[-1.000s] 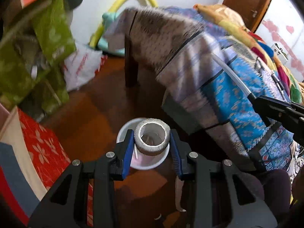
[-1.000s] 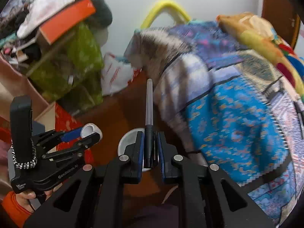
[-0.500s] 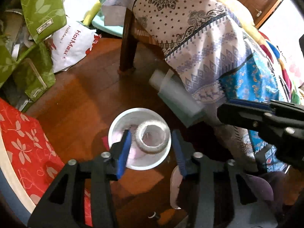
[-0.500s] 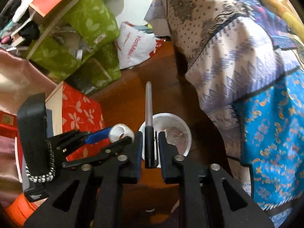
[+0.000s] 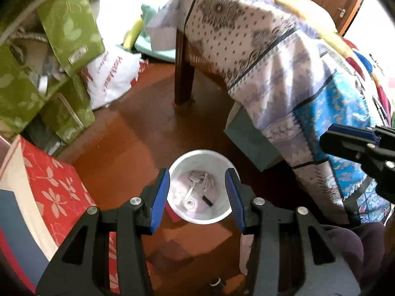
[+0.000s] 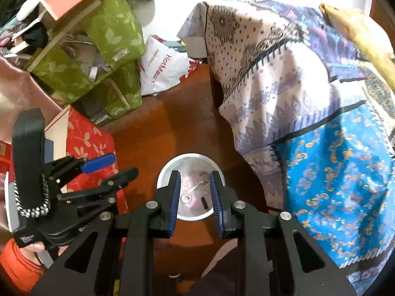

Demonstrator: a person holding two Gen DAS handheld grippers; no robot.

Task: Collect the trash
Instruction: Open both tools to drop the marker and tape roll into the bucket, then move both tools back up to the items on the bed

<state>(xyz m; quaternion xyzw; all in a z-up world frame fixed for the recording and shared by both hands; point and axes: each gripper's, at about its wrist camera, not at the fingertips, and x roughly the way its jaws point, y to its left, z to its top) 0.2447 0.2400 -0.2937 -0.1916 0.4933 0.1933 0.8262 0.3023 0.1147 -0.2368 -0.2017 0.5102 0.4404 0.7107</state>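
Note:
A white trash bin (image 5: 217,218) stands on the wooden floor, also in the right wrist view (image 6: 163,172). Inside lie a tape roll (image 5: 189,204), a pen (image 5: 207,200) and pale scraps. My left gripper (image 5: 197,172) is open and empty above the bin; it shows at the left of the right wrist view (image 6: 118,165). My right gripper (image 6: 194,175) is open and empty above the bin; it shows at the right of the left wrist view (image 5: 350,138).
A table draped in patterned cloths (image 6: 284,79) stands right of the bin, its leg (image 5: 184,74) behind. Green fabric boxes (image 6: 103,49), a white plastic bag (image 6: 163,66) and a red floral box (image 5: 51,187) crowd the left.
My left gripper opened and the tape roll dropped into the bin. My right gripper opened and the pen dropped into the bin.

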